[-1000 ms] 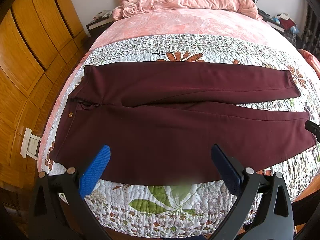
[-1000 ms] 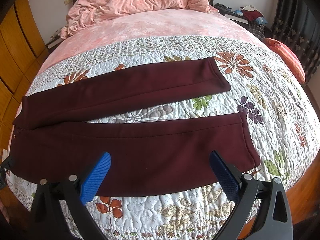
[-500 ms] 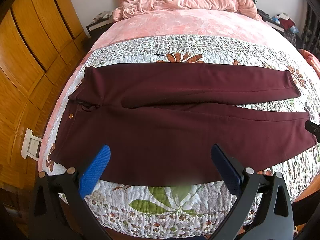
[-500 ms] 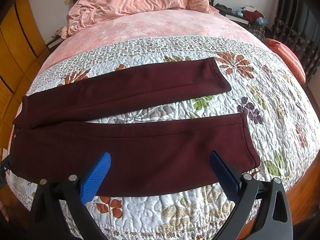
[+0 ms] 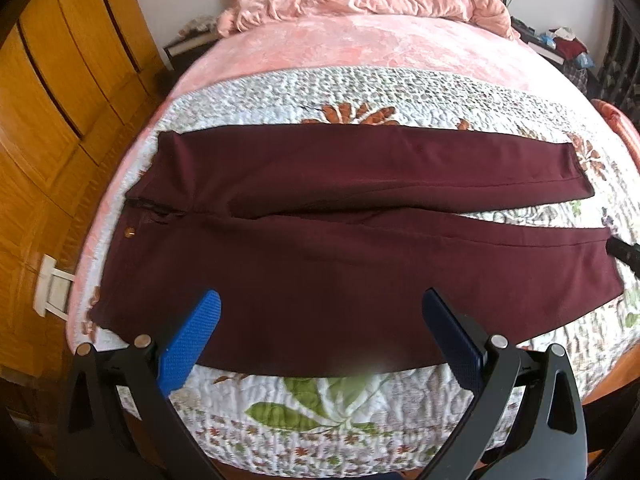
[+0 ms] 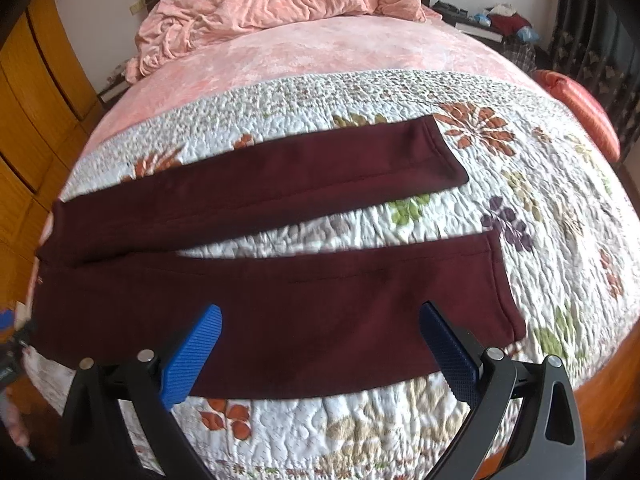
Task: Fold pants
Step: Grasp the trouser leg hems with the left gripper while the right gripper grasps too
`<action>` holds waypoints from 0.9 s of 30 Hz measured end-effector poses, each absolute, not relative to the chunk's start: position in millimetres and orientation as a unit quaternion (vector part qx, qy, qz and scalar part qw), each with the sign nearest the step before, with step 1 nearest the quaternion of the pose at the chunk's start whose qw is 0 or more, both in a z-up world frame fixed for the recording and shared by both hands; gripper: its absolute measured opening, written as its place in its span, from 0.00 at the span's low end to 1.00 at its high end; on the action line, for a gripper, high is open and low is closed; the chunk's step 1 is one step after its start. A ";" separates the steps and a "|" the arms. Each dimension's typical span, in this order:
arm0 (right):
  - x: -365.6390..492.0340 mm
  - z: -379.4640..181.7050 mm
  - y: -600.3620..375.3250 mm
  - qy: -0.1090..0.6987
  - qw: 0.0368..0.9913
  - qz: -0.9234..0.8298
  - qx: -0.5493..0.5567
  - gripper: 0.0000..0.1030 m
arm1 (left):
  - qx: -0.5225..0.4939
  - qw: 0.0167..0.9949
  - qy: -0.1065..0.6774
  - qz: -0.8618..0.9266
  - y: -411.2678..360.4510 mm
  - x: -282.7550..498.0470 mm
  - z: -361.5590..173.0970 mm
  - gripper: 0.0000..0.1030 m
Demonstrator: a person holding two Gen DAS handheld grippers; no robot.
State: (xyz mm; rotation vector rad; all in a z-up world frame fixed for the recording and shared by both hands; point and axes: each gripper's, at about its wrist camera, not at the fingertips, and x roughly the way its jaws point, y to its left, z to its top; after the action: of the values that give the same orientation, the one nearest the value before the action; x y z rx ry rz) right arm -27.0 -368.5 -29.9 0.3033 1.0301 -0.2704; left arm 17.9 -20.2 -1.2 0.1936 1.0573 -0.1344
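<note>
Maroon pants (image 5: 340,240) lie flat across a floral quilt (image 5: 312,412), waist to the left, both legs running right. The waistband with its small button (image 5: 129,232) shows in the left wrist view. My left gripper (image 5: 320,308) hovers open above the near thigh area, nothing between its blue pads. In the right wrist view the pants (image 6: 280,300) show two separate legs with hems at the right. My right gripper (image 6: 320,320) stands open over the near leg, close to its hem (image 6: 504,284). A black tip of the right gripper shows at the left wrist view's right edge.
A crumpled pink blanket (image 6: 280,4) is heaped at the head of the bed on a pink sheet (image 5: 352,44). Wooden wardrobe doors (image 5: 48,100) stand along the left. An orange cushion (image 6: 588,112) lies at the far right edge; cluttered nightstands flank the headboard.
Both grippers have crept a little closer to the pants. The right wrist view has shifted slightly and is blurred from motion. The pants have not moved.
</note>
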 end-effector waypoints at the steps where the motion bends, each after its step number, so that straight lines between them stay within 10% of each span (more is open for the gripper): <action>1: -19.0 -24.0 -380.6 0.488 0.851 -0.122 0.151 0.96 | 0.092 0.853 0.509 -0.064 -22.5 25.9 -1.5 0.97; 19: 190.7 -120.2 -611.7 0.569 0.803 -0.044 0.174 0.96 | 0.013 0.823 0.530 -0.203 -98.4 208.6 -56.0 0.97; 25: 205.2 -138.0 -602.0 0.576 0.803 -0.001 0.150 0.72 | 0.013 0.813 0.544 -0.205 -112.9 245.3 -75.7 0.97; 27: 200.8 -135.7 -595.8 0.573 0.811 0.011 0.113 0.39 | 0.025 0.807 0.544 -0.227 -121.5 248.0 -79.5 0.97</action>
State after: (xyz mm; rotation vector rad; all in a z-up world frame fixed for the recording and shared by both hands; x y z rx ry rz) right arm 200.8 -595.8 -135.7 0.2406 1.2248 0.0233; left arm 248.0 -121.5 -79.5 0.0543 1.1634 -0.4863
